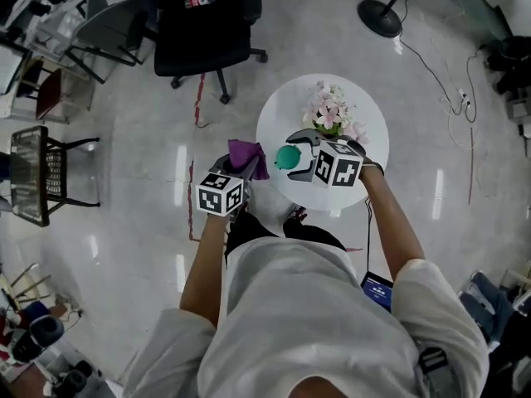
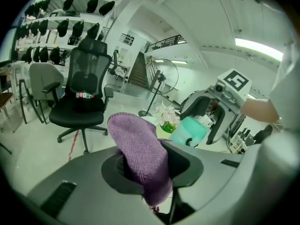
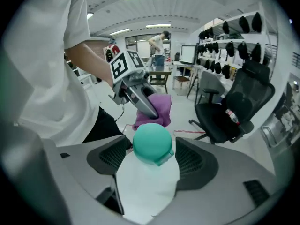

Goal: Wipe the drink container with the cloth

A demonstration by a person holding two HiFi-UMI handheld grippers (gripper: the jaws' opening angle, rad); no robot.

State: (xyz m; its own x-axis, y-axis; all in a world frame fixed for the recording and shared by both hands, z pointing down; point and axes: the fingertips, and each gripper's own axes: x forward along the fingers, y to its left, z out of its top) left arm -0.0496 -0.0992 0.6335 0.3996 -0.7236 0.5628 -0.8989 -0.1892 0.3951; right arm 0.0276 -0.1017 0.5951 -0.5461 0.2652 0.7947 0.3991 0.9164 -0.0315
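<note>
Now we hold the drink container (image 3: 149,177) above the round table (image 1: 369,131): the right gripper (image 1: 299,157) has its jaws spread wide and clamped on the white body, teal cap outward. Our left gripper (image 1: 242,169) pinches the purple cloth (image 2: 140,146) tight, near it. We should lay the cloth flat against the body and stroke lengthwise, with a firm right grip.

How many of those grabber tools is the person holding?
2. The left hand-held gripper is clamped on the purple cloth; the right hand-held gripper, beside it, grips the teal-capped drink container. No others are visible.
</note>
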